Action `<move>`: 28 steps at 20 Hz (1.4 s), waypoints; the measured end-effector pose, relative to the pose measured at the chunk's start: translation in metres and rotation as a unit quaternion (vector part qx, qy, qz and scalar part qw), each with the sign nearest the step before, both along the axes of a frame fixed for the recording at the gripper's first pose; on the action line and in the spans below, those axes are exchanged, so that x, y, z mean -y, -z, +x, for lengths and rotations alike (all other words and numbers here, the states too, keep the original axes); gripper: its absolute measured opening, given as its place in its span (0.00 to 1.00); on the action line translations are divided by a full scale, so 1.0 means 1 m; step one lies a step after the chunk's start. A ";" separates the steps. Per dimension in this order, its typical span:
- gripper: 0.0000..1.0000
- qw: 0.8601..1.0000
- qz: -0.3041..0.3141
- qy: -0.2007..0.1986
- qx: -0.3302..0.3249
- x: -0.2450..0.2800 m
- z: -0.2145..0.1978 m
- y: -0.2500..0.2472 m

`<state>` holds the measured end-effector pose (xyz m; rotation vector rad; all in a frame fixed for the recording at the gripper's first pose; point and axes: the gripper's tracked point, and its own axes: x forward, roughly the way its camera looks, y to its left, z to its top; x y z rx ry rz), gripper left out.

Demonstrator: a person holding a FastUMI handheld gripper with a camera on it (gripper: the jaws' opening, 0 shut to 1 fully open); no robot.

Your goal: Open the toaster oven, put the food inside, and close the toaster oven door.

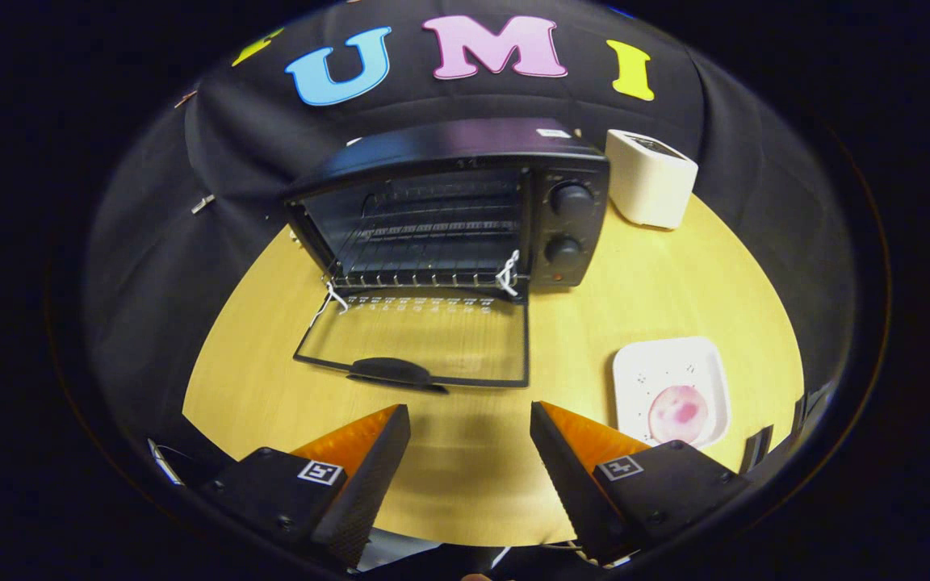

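Black metal toaster oven (465, 210) door is seen dropped open, frame centre. Tool (470, 428) fingers spread, empty. Pink round food (677, 413) on white square plate (634, 371) sits lower right, beside right finger.

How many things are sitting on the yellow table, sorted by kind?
Toaster ovens: 1, black, door folded down open
White boxes: 1, beside the oven
Plates: 1, white
Food pieces: 1, pink, on the plate
Total: 4
The gripper is open, holding nothing.
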<state>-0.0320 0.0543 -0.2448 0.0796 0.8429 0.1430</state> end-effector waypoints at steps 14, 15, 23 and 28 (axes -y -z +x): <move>0.98 0.996 -0.001 0.092 -0.008 0.218 0.024 -0.016; 0.98 0.995 0.000 0.099 -0.014 0.231 0.022 -0.012; 0.99 0.992 -0.008 0.100 -0.073 0.284 0.027 0.050; 0.98 0.994 -0.010 0.071 -0.086 0.275 0.048 0.080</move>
